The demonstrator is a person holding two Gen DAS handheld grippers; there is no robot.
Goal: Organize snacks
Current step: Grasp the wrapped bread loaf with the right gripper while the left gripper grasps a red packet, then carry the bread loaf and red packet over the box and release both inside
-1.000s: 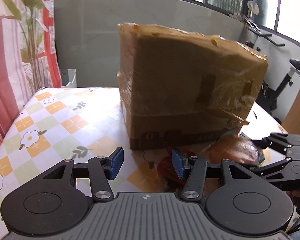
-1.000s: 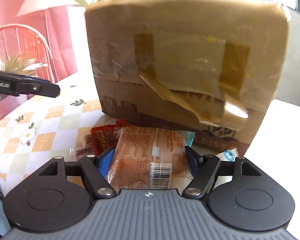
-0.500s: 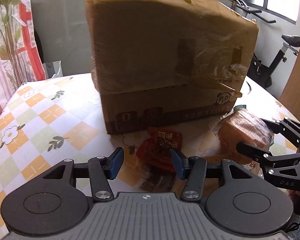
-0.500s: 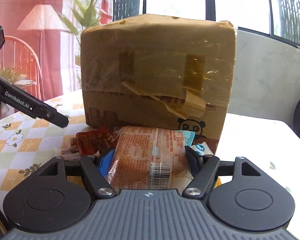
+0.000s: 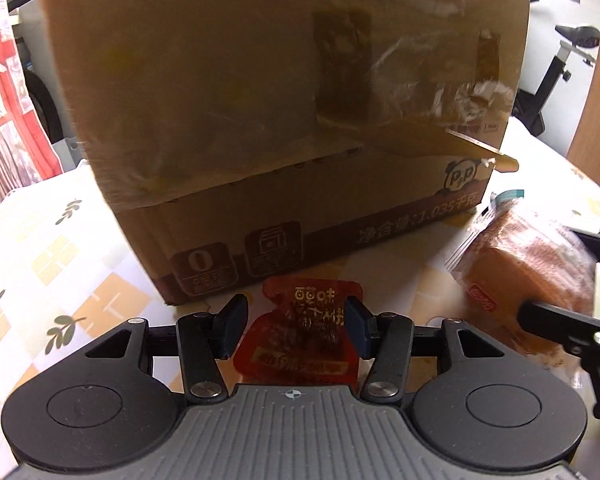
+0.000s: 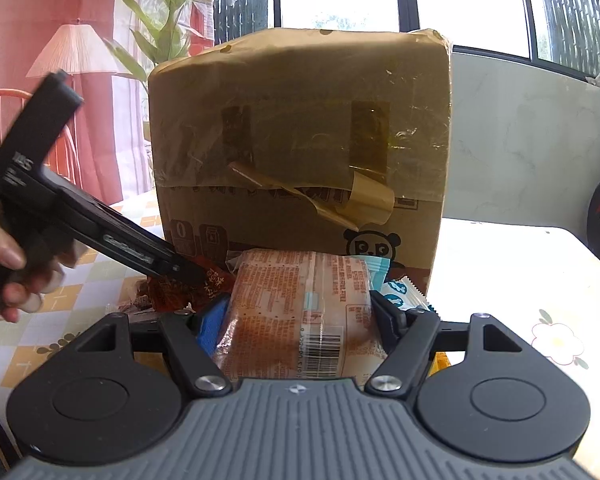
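A red snack packet (image 5: 300, 332) lies on the table in front of a tall taped cardboard box (image 5: 284, 120). My left gripper (image 5: 293, 328) is open, its pads on either side of the red packet without pressing it. My right gripper (image 6: 300, 316) is shut on a clear-wrapped brown bread pack (image 6: 300, 312), which also shows at the right of the left wrist view (image 5: 528, 272). In the right wrist view the left gripper reaches down onto the red packet (image 6: 196, 284) at the foot of the box (image 6: 300, 140).
A blue-and-white wrapper (image 6: 396, 292) and an orange packet (image 6: 440, 362) lie beside the bread pack. The table carries a checked flower cloth (image 5: 60, 280). An exercise bike (image 5: 560, 64) stands behind on the right; a chair and lamp (image 6: 76, 52) on the left.
My left gripper has moved forward and down until its open pads flank the red packet. The right gripper still holds the bread pack and has drawn back a little from the box.
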